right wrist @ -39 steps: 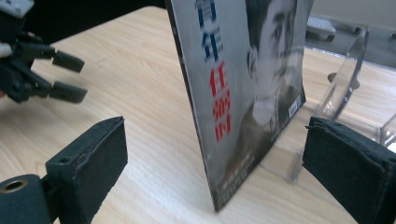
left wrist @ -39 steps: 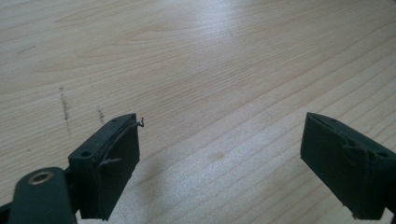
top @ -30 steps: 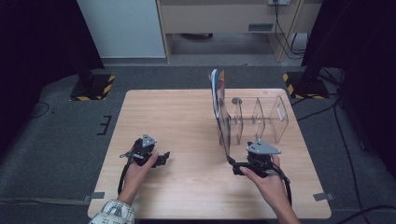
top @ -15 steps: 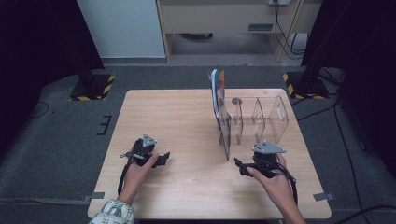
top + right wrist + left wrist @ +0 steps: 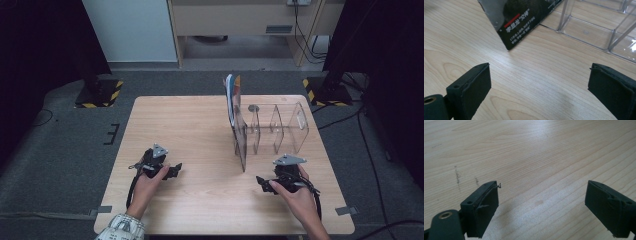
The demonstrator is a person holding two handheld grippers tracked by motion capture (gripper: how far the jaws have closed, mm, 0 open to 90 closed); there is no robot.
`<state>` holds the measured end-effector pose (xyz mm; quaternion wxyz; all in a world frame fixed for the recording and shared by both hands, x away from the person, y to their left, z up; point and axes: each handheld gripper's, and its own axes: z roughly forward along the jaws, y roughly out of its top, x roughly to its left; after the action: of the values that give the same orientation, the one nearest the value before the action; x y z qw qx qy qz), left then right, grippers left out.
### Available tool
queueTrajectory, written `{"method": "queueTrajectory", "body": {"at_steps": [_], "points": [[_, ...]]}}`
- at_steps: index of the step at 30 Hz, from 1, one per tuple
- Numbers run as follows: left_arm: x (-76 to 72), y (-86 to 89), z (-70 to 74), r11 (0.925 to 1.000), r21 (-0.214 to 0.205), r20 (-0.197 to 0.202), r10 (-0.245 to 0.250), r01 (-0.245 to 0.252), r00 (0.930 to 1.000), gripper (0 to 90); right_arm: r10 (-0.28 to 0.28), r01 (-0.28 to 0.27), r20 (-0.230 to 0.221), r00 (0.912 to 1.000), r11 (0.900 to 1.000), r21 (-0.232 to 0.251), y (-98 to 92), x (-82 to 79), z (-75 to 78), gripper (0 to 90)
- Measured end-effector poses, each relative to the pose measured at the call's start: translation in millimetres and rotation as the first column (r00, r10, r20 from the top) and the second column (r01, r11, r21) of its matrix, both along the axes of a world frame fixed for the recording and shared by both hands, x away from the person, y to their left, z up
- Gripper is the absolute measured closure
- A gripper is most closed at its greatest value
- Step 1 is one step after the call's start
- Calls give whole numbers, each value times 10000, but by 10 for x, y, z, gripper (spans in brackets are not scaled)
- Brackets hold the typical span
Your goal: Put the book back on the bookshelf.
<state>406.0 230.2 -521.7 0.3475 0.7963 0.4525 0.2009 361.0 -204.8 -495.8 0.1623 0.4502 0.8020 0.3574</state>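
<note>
The book (image 5: 231,100) stands upright in the leftmost slot of the clear acrylic divider rack (image 5: 272,131) near the table's (image 5: 190,125) far right corner, its dark cover's lower corner (image 5: 520,23) resting on the wood just ahead of the right gripper (image 5: 274,181); the other compartments look empty. With the book housed, the filing looks done as far as I can judge. Both grippers sit near the table's near edge, the left gripper (image 5: 162,167) over bare wood, each with jaws spread wide and gripping nothing.
</note>
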Motion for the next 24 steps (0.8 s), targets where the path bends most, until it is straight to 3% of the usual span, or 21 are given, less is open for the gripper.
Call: {"method": "queueTrajectory", "body": {"at_steps": [7,24], "points": [[0,-8,-3,10000,-18,6,-16,16,10000,111,-134,131,-218,9997,9999,-108,-59,54,-119,59],[4,-19,-16,9999,96,-116,-80,81,9999,108,-817,819,-101,9966,9965,159,-247,190,-201,72]]}}
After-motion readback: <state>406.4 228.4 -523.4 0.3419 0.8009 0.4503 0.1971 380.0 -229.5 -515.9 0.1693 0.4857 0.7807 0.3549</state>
